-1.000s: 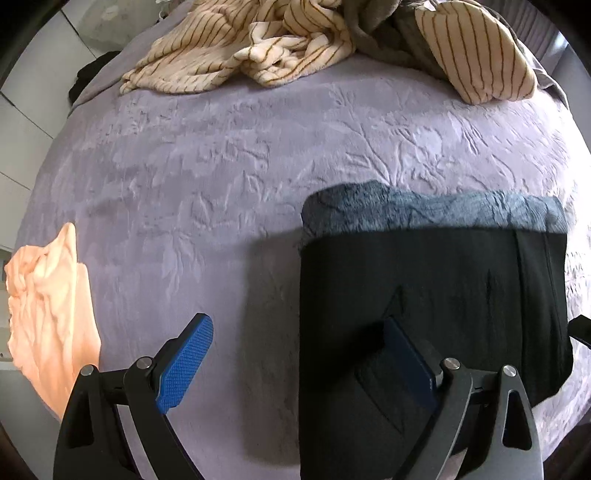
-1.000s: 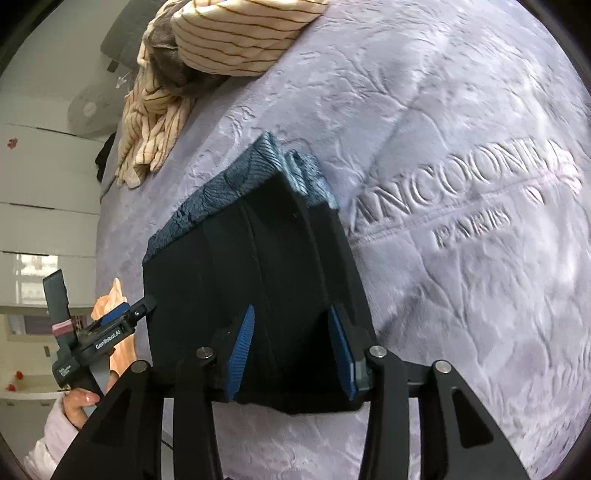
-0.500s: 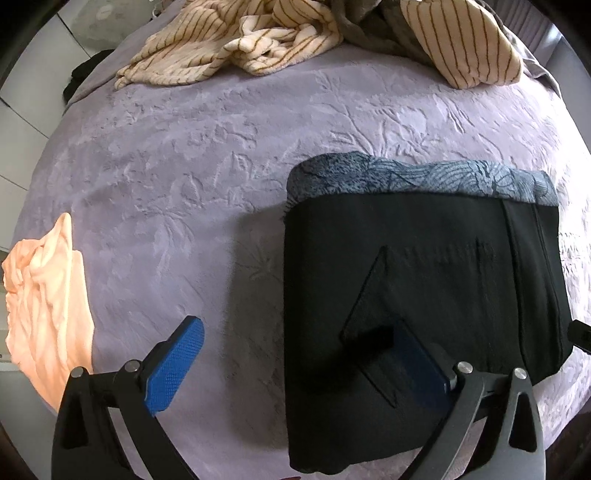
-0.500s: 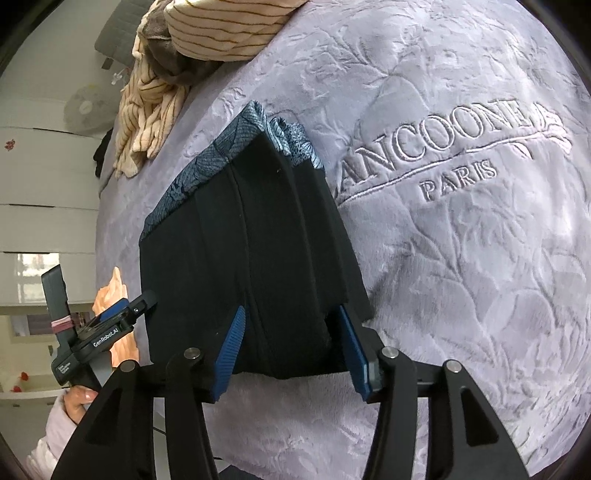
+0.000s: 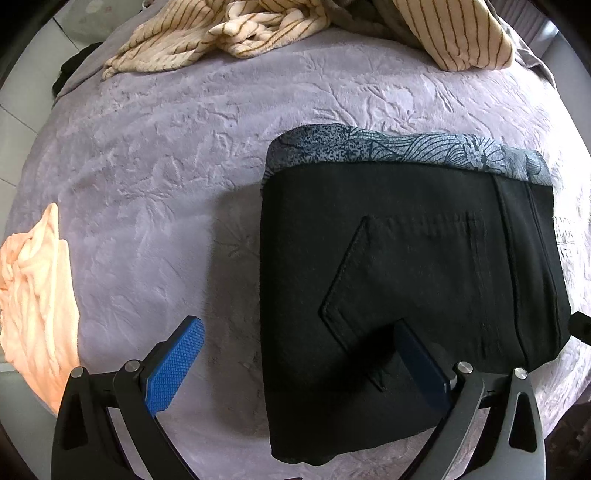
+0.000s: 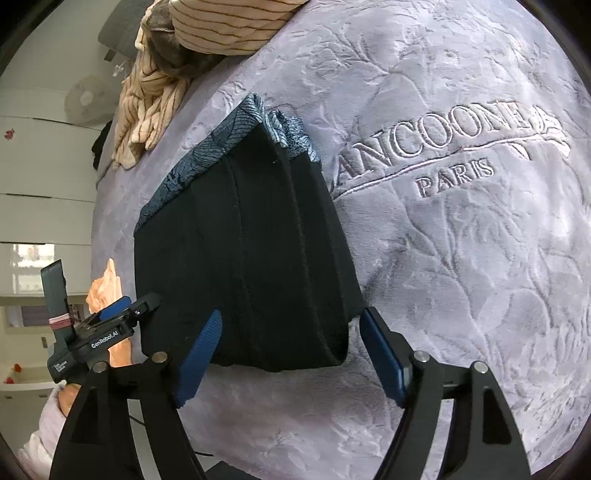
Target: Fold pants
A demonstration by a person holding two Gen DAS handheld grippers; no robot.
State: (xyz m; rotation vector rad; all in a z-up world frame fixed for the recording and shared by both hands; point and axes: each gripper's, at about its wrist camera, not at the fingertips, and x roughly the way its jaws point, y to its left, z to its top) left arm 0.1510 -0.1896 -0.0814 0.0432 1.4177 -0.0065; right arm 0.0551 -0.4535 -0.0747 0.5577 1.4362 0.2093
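Note:
The black pants (image 5: 406,288) lie folded into a compact rectangle on the lilac bedspread (image 5: 166,184), stacked on a folded blue patterned garment (image 5: 388,149). My left gripper (image 5: 295,362) is open, its right finger over the pants' near edge and its left finger over the bedspread. In the right wrist view the pants (image 6: 251,266) sit just beyond my right gripper (image 6: 291,350), which is open with its fingers on either side of the near right corner. The left gripper (image 6: 110,325) shows there at the pants' left side.
A heap of cream striped clothes (image 5: 258,33) lies at the far end of the bed. A peach garment (image 5: 33,295) lies at the left edge. The bedspread carries embossed lettering (image 6: 443,147) right of the pants. White cabinets (image 6: 37,177) stand beyond the bed.
My right gripper has opened wide and let go of the pants, drawing back a little. My left gripper has pulled back slightly; the pants lie still on the stack.

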